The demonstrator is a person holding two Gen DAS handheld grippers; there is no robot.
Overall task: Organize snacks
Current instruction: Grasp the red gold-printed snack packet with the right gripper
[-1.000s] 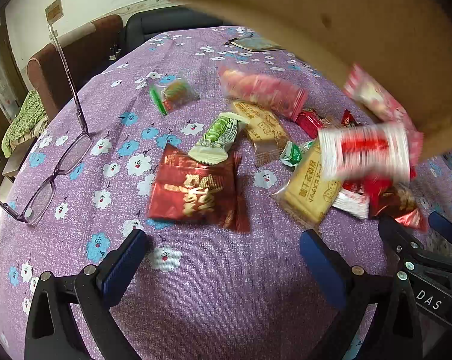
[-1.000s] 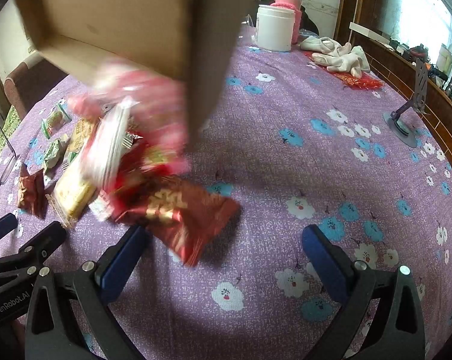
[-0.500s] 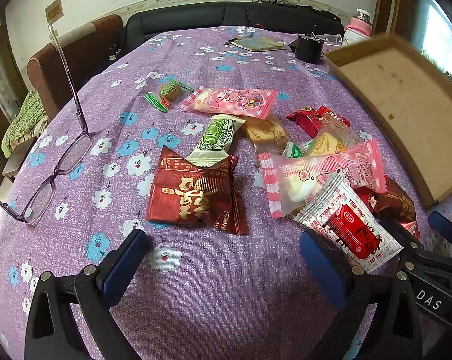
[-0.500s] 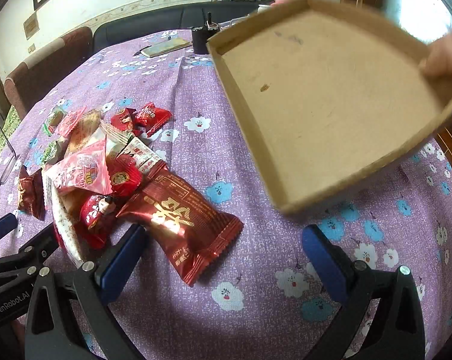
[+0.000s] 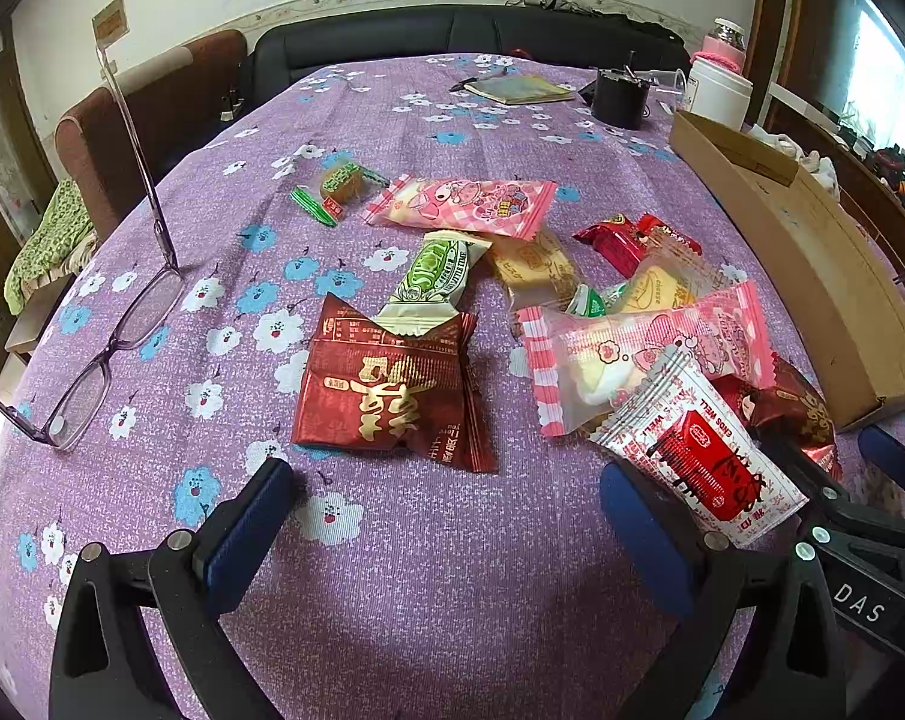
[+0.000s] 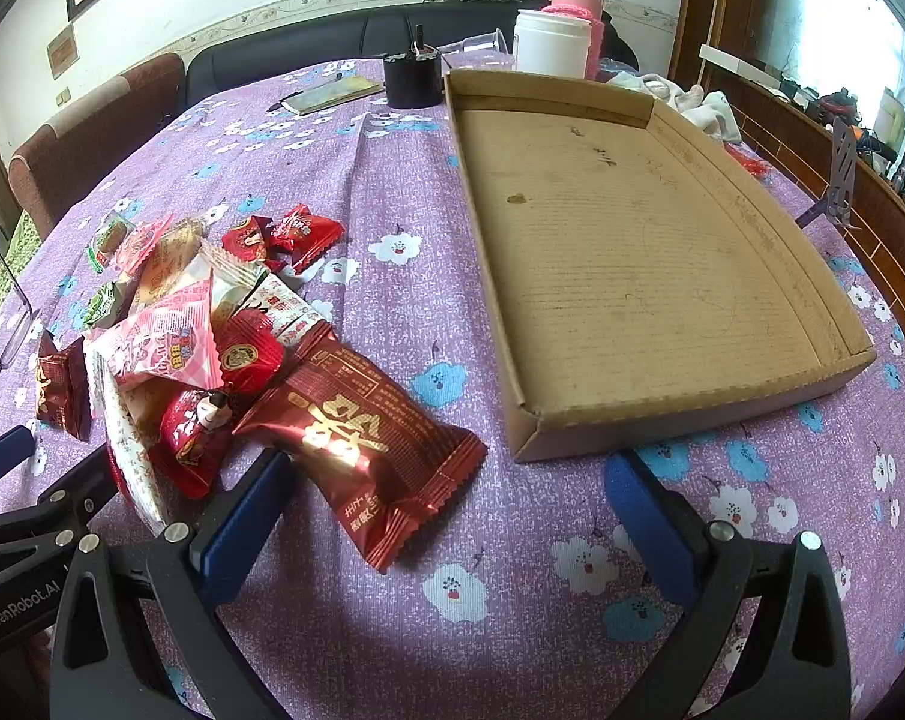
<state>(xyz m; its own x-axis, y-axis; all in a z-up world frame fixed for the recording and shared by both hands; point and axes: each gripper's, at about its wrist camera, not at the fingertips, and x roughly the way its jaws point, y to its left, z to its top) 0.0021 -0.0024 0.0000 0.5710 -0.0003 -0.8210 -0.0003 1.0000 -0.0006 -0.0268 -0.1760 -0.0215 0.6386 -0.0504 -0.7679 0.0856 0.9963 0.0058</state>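
Cardboard tray (image 6: 644,264) — flat, bare; crinkly snack wrappers (image 5: 572,324) alongside.

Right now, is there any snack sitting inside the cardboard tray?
No, the cardboard tray shows only its bare floor, and the snack packets all lie on the purple tablecloth beside it.

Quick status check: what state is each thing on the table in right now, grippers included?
cardboard tray: flat on table, empty.
snack pile: loose on cloth, outside tray.
large red packet: sealed, lying flat.
glasses: unfolded.
white jar: lidded, upright.
left gripper: open.
right gripper: open.
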